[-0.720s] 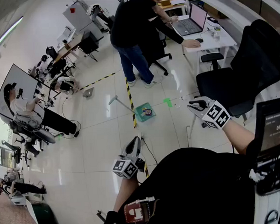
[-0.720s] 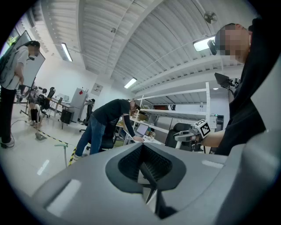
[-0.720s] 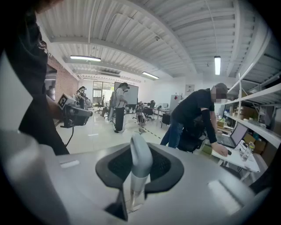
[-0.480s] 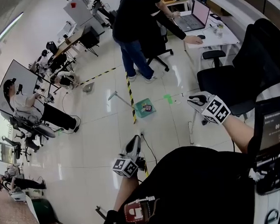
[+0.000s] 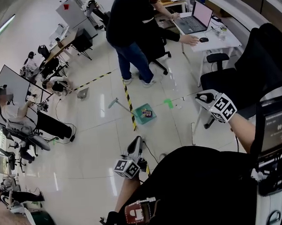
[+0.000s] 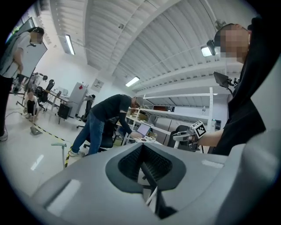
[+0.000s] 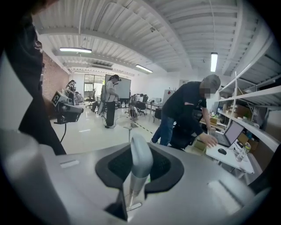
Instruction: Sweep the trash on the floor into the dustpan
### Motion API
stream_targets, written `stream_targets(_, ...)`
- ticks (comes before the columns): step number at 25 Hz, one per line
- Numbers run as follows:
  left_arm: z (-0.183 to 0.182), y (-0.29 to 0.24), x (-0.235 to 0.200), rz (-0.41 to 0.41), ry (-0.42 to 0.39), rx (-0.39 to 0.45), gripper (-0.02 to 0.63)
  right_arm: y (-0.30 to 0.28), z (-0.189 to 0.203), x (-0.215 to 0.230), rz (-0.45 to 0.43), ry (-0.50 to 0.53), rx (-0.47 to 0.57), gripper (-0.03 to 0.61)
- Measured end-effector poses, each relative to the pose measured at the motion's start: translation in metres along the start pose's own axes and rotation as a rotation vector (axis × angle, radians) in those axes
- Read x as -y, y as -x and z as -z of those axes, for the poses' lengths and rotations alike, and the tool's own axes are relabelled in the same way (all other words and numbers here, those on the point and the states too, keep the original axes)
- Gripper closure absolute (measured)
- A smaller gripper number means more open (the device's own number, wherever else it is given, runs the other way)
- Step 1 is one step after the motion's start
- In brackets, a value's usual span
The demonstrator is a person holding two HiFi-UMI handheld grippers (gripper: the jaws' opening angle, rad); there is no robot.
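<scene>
As sweeping looks not yet begun, the glossy white tiled floor [image 5: 87, 148] of the open office holds it all: white desk surface [image 5: 221, 40] at right, teal long-handled dustpan [image 5: 143, 115] standing at the end of the yellow-black tape strip [image 5: 128, 97], small green scrap [image 5: 168, 103] near it. Right claw [image 5: 203, 98] clamped on grey round-tipped handle [image 7: 139, 160], presumably the broom's; left claw [image 5: 135, 144] closed, empty. Next, likely: broom down behind scrap, push toward pan.

**Bright, even light under heavy fisheye**

Ceiling strip lights [image 7: 75, 49] lit the room brightly and evenly. The glossy floor [image 5: 87, 148] threw back pale glare streaks. Every view bowed hard toward dark corners, and the nearest foreground in both gripper views was soft.
</scene>
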State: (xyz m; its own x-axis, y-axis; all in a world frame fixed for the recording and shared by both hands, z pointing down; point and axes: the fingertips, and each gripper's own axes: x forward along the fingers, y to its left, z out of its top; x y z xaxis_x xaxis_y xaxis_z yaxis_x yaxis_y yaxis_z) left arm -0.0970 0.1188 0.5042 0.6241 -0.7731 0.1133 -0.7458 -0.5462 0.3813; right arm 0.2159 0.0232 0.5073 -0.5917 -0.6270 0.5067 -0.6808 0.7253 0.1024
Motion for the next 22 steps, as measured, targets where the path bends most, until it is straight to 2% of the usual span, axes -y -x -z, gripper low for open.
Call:
stream_targets(7, -0.045, -0.01, -0.098, 0.094, -0.001, -0.044, 0.614, -0.049, -0.023, 0.024, 0.123, -0.042, -0.078, 0.52)
stream_targets(11, -0.058, -0.018, -0.152, 0.102, -0.012, -0.056, 0.614, -0.086, -0.031, 0.042, 0.171, -0.053, -0.105, 0.52)
stream_targets(18, -0.071, -0.049, -0.19, 0.074, 0.0, -0.068, 0.614, -0.124, -0.022, 0.081, 0.167, -0.068, -0.148, 0.52)
stream_targets(22, -0.075, -0.079, -0.198, 0.032, -0.001, -0.079, 0.614, -0.149, -0.022, 0.108, 0.121, -0.058, -0.134, 0.52)
